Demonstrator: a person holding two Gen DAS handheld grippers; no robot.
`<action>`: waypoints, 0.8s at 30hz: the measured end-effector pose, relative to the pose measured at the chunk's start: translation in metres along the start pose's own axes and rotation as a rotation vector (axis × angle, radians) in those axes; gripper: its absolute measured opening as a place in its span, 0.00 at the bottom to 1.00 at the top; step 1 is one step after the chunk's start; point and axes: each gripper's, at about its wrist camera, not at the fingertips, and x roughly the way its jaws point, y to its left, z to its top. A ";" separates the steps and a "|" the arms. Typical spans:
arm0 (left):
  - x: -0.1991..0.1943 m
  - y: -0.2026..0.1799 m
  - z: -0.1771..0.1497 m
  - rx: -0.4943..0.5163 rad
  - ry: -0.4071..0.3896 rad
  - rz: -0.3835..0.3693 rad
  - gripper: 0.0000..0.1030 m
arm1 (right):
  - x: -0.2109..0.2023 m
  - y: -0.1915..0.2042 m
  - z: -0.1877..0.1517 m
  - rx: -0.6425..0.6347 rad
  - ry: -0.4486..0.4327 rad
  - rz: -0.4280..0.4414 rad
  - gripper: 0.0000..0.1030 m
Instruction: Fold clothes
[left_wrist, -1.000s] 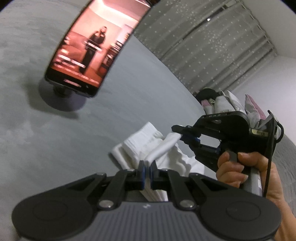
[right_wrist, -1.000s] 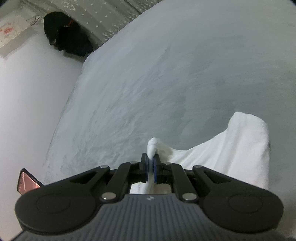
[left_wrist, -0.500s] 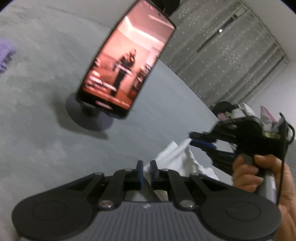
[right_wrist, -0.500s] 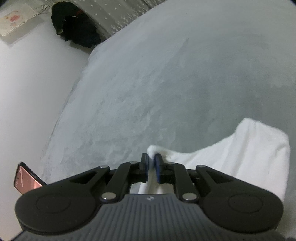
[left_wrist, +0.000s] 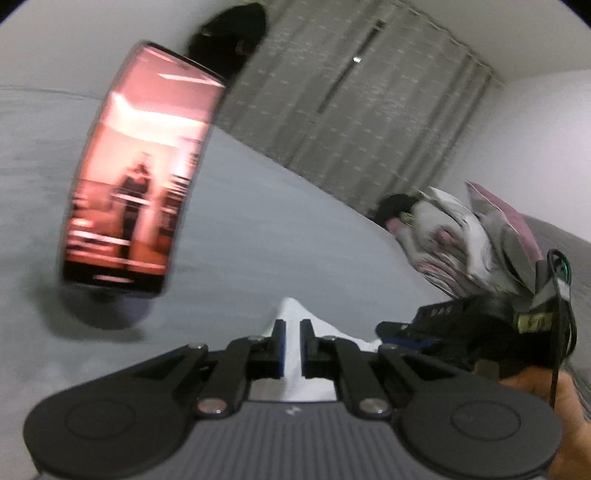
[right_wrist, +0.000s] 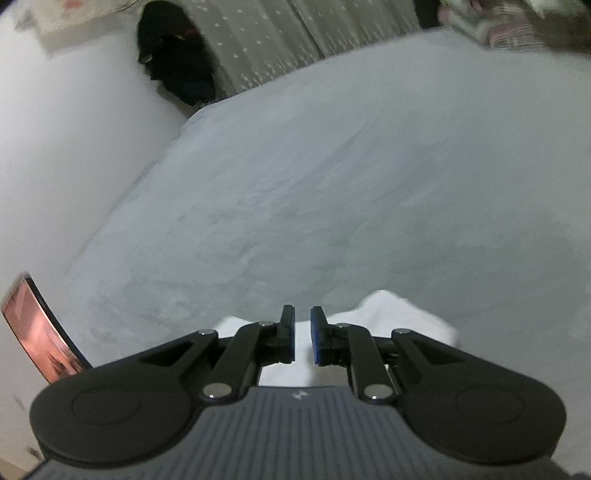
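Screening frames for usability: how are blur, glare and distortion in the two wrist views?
Left wrist view: motion-blurred throughout, the phone screen glows pink with washed-out highlights, and fisheye bends the curtain. Right wrist view: soft, dim and even, the bed curves with the lens, and the white garment edges are smeared.

Ahead of you the bed (right_wrist: 369, 184) lies open — only the propped phone (left_wrist: 136, 177) blocks your left.

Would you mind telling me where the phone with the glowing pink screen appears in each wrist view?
Left wrist view: the phone with the glowing pink screen fills the upper left, propped upright on the grey bed cover.
Right wrist view: only part of it shows at the lower left edge.
Shared landmark: the dark bundle by the dotted curtain.
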 end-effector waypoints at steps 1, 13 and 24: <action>0.007 0.000 -0.001 0.007 0.010 0.005 0.05 | 0.000 0.001 -0.005 -0.037 -0.013 -0.014 0.15; 0.038 0.036 -0.002 -0.109 0.069 0.135 0.07 | 0.041 -0.017 -0.022 -0.169 -0.039 -0.149 0.09; 0.011 0.011 -0.001 0.010 -0.013 0.108 0.14 | -0.006 -0.003 -0.027 -0.189 -0.083 -0.071 0.16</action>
